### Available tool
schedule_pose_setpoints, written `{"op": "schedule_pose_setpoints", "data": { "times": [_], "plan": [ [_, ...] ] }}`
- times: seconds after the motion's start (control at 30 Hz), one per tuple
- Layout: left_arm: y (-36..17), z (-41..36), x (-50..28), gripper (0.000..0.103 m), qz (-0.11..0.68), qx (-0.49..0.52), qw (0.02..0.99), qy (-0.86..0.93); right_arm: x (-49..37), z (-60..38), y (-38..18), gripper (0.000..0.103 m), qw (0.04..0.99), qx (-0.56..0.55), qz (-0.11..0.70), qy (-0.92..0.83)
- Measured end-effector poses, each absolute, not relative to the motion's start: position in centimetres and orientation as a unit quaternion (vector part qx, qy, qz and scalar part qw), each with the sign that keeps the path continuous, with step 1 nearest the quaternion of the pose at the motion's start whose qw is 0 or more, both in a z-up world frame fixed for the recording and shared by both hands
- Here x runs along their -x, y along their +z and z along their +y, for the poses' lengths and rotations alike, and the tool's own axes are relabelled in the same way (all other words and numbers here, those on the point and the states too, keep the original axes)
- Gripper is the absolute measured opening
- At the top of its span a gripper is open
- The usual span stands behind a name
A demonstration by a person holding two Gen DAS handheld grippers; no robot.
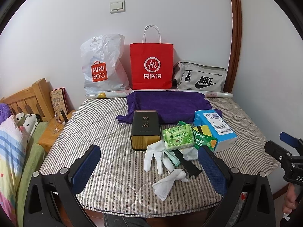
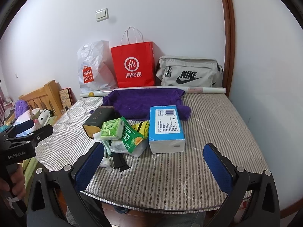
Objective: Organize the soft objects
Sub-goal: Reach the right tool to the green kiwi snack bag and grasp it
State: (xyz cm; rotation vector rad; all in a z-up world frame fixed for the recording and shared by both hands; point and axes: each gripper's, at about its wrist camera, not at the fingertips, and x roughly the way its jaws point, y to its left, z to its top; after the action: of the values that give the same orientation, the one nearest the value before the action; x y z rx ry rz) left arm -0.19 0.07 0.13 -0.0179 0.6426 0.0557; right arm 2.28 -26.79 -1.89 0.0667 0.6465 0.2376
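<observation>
Soft goods lie unsorted in one heap near the front edge of the striped mattress (image 1: 98,124): a white glove (image 1: 155,157) with fingers splayed, a crumpled white cloth (image 1: 168,181) just in front of it, a green tissue pack (image 1: 178,137) resting on the pile, a green snack sachet (image 1: 203,139) and a blue-wrapped tissue brick (image 1: 215,128) at the heap's right. A purple towel (image 1: 168,104) is spread flat behind them, touching the rear of the heap. Judged from this layout, sorting has not begun; every soft item remains to be moved. Left gripper (image 1: 149,164) hovers over the glove with jaws wide and empty; right gripper (image 2: 153,162) hangs before the tissue brick, jaws likewise wide and empty. Hard items mixed into the pile may obstruct: a dark tin box (image 1: 144,130) abuts the glove, and a black strap-like object (image 1: 186,162) lies across the cloths. Along the wall stand a white plastic bag (image 1: 102,64), a red paper bag (image 1: 151,66) and a grey pouch (image 1: 200,77), with a paper roll (image 1: 106,95) at their feet.
</observation>
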Motion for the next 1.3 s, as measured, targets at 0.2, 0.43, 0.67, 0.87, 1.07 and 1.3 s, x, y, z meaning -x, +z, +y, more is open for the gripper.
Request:
{"op": "schedule_pose_setpoints", "data": {
  "times": [0.2,0.43,0.67,0.87,1.07,1.3],
  "plan": [
    [-1.2,0.1,-1.4,0.103,0.332,0.008,0.943,0.021,-3.7,-26.7,-3.5,0.103,0.933,-0.027,0.337,0.119],
    [-4.4,0.9,-3.9,0.103,0.365,0.011,0.931,0.026,-4.7,-25.3,-5.7,0.103,0.933,-0.011,0.33,0.144],
    [-6.9,1.2,-6.4,0.103,0.389,0.015,0.921,0.016,-7.5,-22.9,-7.6,0.1,0.926,0.019,0.34,0.161],
    [-8.3,2.6,-8.0,0.102,0.402,0.026,0.915,0.023,-10.4,-20.5,-8.6,0.091,0.923,0.058,0.335,0.18],
    [-8.8,2.8,-9.5,0.102,0.404,0.044,0.914,-0.018,-12.4,-18.6,-9.9,0.091,0.913,0.082,0.345,0.204],
    [-9.6,4.0,-10.7,0.102,0.414,0.057,0.908,-0.008,-14.0,-16.7,-11.5,0.091,0.901,0.131,0.353,0.215]
  ]
}}
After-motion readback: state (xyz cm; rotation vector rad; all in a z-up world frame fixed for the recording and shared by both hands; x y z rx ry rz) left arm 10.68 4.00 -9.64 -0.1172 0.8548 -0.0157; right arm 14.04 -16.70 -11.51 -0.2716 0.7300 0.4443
